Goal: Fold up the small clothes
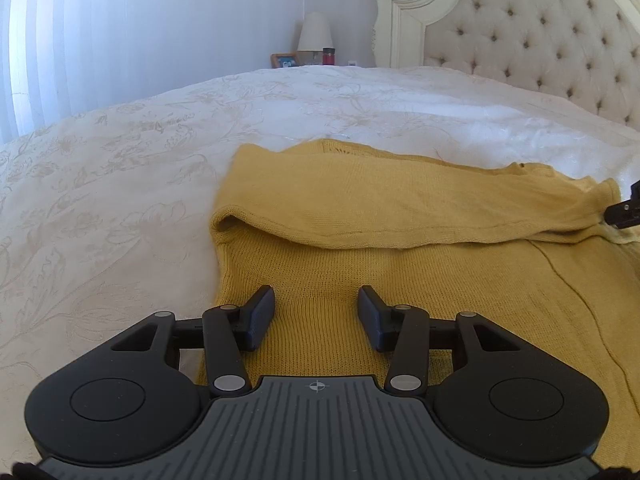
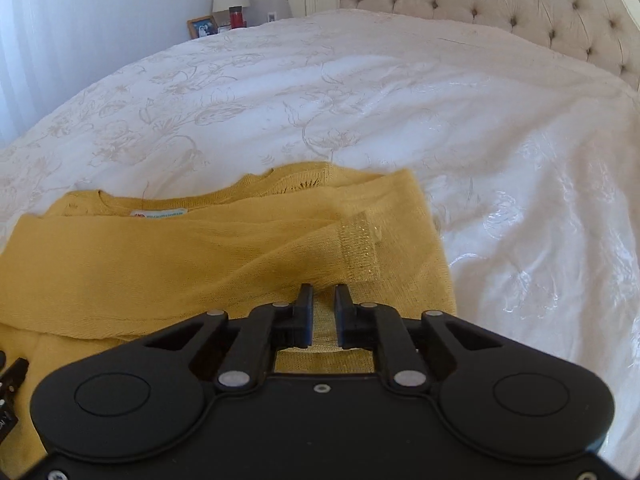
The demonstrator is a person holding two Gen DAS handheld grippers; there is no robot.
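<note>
A mustard-yellow knit sweater (image 1: 400, 240) lies on the white bed, with one sleeve folded across its body. My left gripper (image 1: 316, 296) is open and empty, low over the sweater's left part. In the right wrist view the sweater (image 2: 160, 260) shows its neck label and a sleeve with a shiny ribbed cuff (image 2: 360, 248). My right gripper (image 2: 323, 294) has its jaws nearly closed on a band of the sweater's knit fabric just below that cuff. The right gripper's tip shows at the right edge of the left wrist view (image 1: 624, 210).
The white embroidered bedspread (image 1: 120, 184) spreads all around the sweater. A tufted cream headboard (image 1: 540, 36) stands at the far right. A lamp (image 1: 315, 32), a picture frame and a red jar sit on a nightstand beyond the bed.
</note>
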